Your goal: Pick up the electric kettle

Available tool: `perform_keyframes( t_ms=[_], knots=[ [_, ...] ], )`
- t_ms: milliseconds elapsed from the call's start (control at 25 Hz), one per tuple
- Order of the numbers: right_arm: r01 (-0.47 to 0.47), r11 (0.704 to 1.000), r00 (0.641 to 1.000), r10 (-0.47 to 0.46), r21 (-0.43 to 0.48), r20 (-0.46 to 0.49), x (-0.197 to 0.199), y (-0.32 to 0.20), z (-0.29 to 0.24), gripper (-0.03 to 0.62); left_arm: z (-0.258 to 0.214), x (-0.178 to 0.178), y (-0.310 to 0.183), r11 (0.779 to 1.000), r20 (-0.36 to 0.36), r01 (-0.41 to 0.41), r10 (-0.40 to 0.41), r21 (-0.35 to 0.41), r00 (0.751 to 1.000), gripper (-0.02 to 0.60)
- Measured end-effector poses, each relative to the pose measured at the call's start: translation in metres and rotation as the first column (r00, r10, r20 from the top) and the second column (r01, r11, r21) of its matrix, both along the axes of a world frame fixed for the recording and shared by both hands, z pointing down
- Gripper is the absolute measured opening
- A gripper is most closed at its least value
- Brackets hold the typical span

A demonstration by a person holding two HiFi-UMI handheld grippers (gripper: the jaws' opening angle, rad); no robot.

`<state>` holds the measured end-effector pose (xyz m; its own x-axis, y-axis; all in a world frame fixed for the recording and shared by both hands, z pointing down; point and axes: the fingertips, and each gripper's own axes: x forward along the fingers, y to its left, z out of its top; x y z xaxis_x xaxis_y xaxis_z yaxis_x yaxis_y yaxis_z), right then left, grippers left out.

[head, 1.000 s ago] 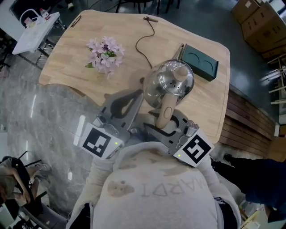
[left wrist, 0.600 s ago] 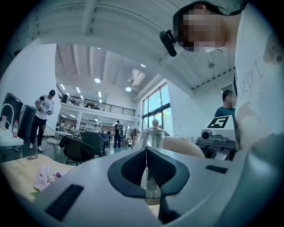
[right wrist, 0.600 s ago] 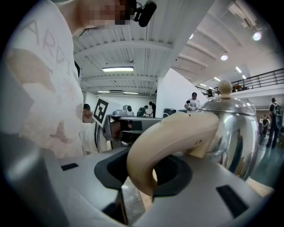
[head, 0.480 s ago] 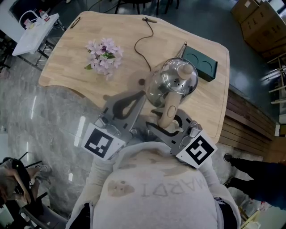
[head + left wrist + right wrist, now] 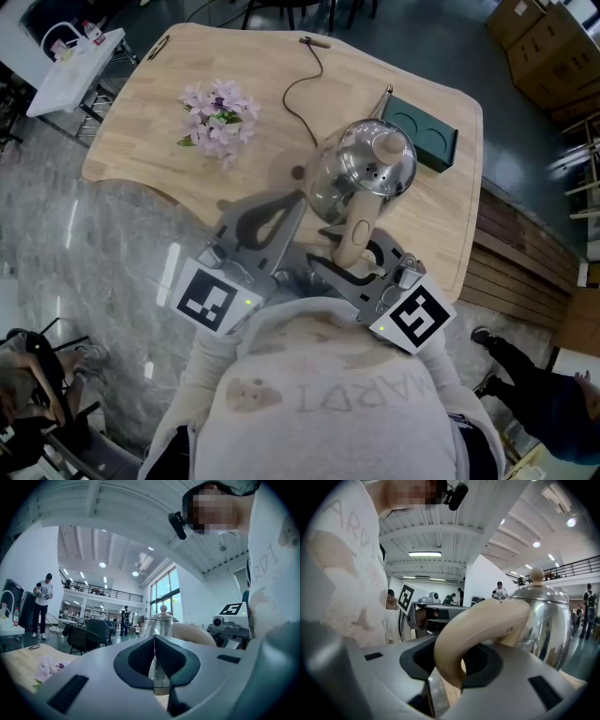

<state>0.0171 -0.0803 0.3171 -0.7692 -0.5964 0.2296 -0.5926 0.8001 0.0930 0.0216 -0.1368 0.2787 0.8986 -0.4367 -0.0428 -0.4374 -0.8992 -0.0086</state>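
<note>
Flowers (image 5: pixel 217 117) lie on the left part of the bench (image 5: pixel 141 131). The left hand-held gripper (image 5: pixel 286 211) reaches over the near edge, its jaws together with nothing between them. Just right of it is the steel kettle (image 5: pixel 366 173), over the bench's right half, with a cord (image 5: pixel 295 89) behind it. Whether its base touches the wood I cannot tell. The right hand-held gripper (image 5: pixel 352 267) is clamped on the kettle's cream handle (image 5: pixel 483 625). A green box (image 5: pixel 419 131) lies beyond, further right.
</note>
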Motion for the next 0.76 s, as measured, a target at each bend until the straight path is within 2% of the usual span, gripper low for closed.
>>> perform_keyframes(
  t_ms=[360, 480, 600, 760],
  knots=[
    [-0.008, 1.000, 1.000, 0.008, 0.000, 0.015, 0.0013, -0.0018, -0.0003, 0.127, 0.0026, 0.0014, -0.0002, 1.000, 0.019, 0.004, -0.003, -0.024, 1.000, 0.014],
    [-0.001, 1.000, 1.000, 0.001, 0.011, 0.004, 0.0018, -0.0023, 0.0004, 0.126, 0.0016, 0.0026, -0.0008, 1.000, 0.014, 0.000, 0.000, -0.005, 1.000, 0.014],
    [0.013, 1.000, 1.000, -0.013, 0.024, -0.020, 0.0027, -0.0016, 0.0006, 0.126, 0.0035, 0.0034, 0.0005, 0.999, 0.028, 0.002, -0.001, -0.032, 1.000, 0.014],
    [-0.005, 1.000, 1.000, 0.005, 0.016, 0.015, 0.0025, -0.0020, -0.0040, 0.126, 0.0014, 0.0026, 0.0010, 0.999, 0.031, 0.006, -0.005, -0.041, 0.999, 0.014]
  ],
)
